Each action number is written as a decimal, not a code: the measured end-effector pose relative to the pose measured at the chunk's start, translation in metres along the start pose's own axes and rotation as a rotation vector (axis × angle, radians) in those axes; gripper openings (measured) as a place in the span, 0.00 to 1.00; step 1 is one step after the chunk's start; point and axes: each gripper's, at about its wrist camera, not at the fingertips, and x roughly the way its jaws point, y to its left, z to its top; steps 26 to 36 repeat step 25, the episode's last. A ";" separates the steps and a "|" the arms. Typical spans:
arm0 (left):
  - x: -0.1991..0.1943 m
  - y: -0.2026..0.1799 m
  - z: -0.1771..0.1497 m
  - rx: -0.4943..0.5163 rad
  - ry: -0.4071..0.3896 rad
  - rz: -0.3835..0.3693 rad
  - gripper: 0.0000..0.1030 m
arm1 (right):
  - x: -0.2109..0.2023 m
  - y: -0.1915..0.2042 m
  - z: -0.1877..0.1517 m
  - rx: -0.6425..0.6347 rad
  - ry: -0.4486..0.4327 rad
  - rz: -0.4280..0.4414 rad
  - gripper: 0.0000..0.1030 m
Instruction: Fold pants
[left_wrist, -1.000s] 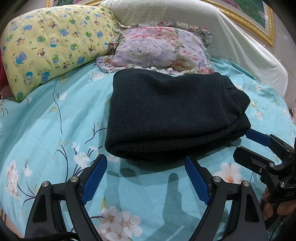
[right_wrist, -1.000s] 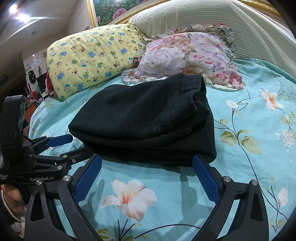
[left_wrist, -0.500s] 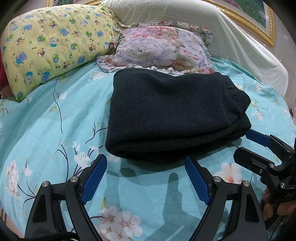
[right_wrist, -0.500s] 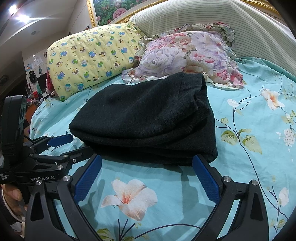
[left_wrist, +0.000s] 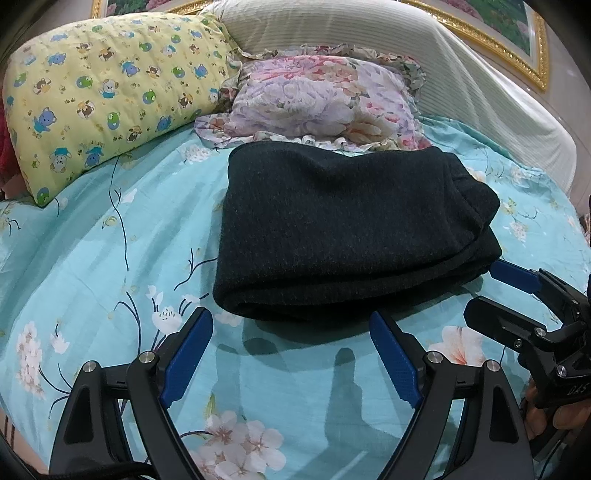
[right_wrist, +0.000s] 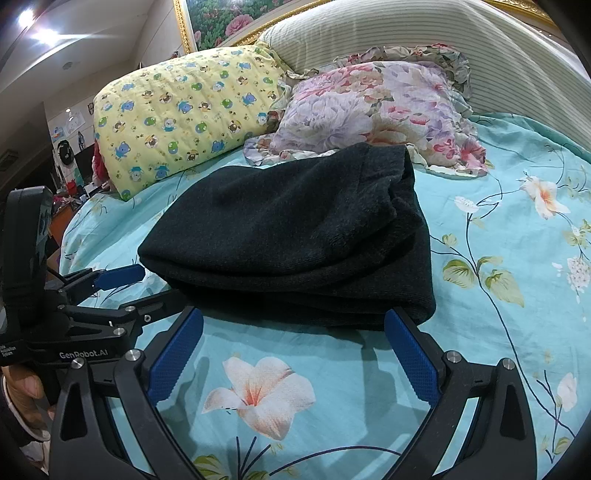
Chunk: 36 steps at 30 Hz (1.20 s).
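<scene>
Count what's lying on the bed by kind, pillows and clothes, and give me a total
Pillows: 2, the yellow bear-print pillow and the floral ruffled pillow
Folded dark pants: 1
Total: 3

1. The left wrist view sits low over the near edge of the bed (left_wrist: 92, 258), looking along the open left tool (left_wrist: 291, 332) toward the pillows at the head edge.
2. The right wrist view sits equally low and near, just beside it, facing the same way along the open right tool (right_wrist: 295, 328).
3. Both views share the folded pants (left_wrist: 343, 229), the yellow pillow (left_wrist: 103, 92) and the floral pillow (left_wrist: 325, 103); each also catches the other tool at its side.
</scene>
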 end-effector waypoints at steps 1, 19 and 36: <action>0.000 0.000 0.000 0.001 -0.003 0.000 0.85 | 0.000 0.001 -0.001 0.000 0.000 0.000 0.96; -0.004 -0.002 0.002 0.017 -0.012 -0.001 0.85 | 0.002 0.001 -0.002 0.004 0.006 0.006 0.96; -0.007 -0.005 0.006 0.028 -0.010 0.002 0.85 | 0.002 0.004 -0.002 0.008 0.008 0.008 0.96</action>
